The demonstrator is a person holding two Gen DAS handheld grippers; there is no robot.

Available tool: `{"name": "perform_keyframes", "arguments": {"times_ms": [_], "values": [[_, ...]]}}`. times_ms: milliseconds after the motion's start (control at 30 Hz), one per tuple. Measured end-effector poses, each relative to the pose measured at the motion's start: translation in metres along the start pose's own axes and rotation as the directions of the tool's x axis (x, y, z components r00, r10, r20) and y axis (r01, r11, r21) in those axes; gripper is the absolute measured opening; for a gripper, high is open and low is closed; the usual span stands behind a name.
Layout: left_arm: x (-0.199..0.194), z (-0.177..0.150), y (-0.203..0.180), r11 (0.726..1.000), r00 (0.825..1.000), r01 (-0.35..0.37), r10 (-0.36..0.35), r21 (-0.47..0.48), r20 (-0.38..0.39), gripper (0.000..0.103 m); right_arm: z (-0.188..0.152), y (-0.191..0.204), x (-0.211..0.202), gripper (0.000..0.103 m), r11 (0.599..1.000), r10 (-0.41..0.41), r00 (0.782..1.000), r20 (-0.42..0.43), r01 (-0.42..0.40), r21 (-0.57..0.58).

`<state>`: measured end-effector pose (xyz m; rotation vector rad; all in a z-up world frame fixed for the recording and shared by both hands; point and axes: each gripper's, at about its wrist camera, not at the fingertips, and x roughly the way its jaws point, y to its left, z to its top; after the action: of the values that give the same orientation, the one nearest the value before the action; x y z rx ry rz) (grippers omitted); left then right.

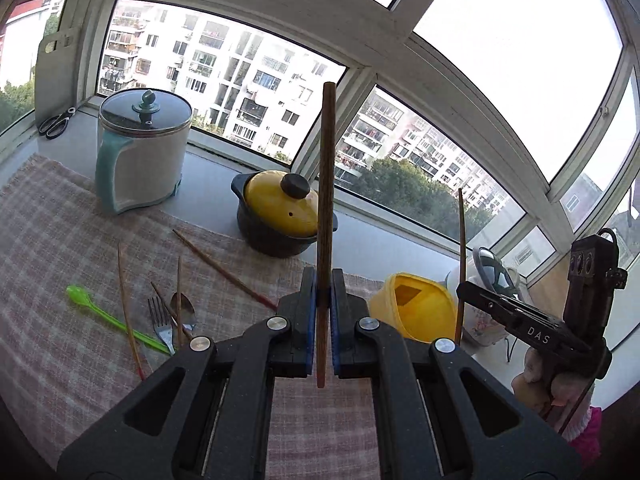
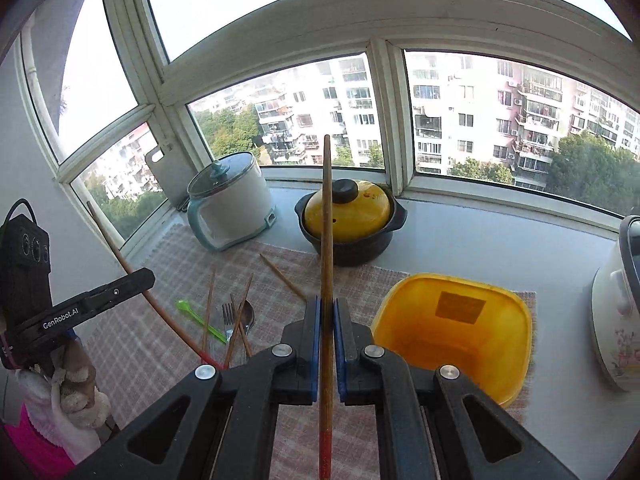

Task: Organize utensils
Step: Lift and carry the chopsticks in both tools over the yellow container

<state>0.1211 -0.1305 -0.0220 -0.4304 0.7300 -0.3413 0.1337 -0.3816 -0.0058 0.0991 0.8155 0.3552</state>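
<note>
L gripper [image 1: 324, 300]: pads pinching 1 chopstick [image 1: 326, 200], upright.
R gripper [image 2: 328, 316]: pinching 1 chopstick [image 2: 326, 240], red tip near cam.
Left of fingers: 4 loose chopsticks [image 2: 208, 312], 1 fork [image 2: 228, 318], 1 metal spoon [image 2: 250, 314], 1 green spoon [image 2: 200, 320] on cloth.
Right: 1 yellow bin [image 2: 452, 332].
Beyond: 1 yellow-lid clay pot [image 2: 352, 224], 1 electric pot [image 2: 230, 200].

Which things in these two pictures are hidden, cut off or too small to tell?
- Left wrist view: the scissors on the sill are too small to see whether open.
- Left wrist view: the yellow plastic container is partly covered by the left gripper and its wooden chopstick.
- Right wrist view: the white floral pot is cut off by the right edge.
- Right wrist view: the metal spoon lies under crossed chopsticks.
</note>
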Motion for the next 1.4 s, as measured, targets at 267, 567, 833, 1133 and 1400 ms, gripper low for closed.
{"name": "perform_keyframes", "arguments": {"times_ms": [267, 567, 833, 1133, 1400], "values": [[0.040, 0.015, -0.063, 0.995, 0.996, 0.085, -0.084, 0.056, -0.015, 0.004, 0.014, -0.047, -0.016, 0.004, 0.997, -0.072, 0.996, 0.046, 0.070, 0.043], [0.076, 0.023, -0.107, 0.990, 0.994, 0.107, -0.104, 0.097, -0.034, 0.004, 0.025, -0.081, -0.009, 0.004, 0.991, -0.118, 0.991, 0.067, 0.113, 0.068], [0.109, 0.017, -0.126, 0.986, 0.995, 0.074, -0.062, 0.151, -0.080, 0.004, 0.024, -0.093, 0.009, 0.004, 0.987, -0.154, 0.986, 0.057, 0.151, 0.057], [0.129, -0.001, -0.142, 0.971, 0.993, 0.033, -0.005, 0.238, -0.118, 0.004, 0.019, -0.105, 0.023, 0.004, 0.987, -0.161, 0.987, 0.021, 0.160, 0.020], [0.140, -0.013, -0.149, 0.962, 0.992, 0.004, 0.032, 0.272, -0.125, 0.004, 0.016, -0.115, 0.032, 0.004, 0.992, -0.129, 0.992, 0.005, 0.129, 0.010]]}}
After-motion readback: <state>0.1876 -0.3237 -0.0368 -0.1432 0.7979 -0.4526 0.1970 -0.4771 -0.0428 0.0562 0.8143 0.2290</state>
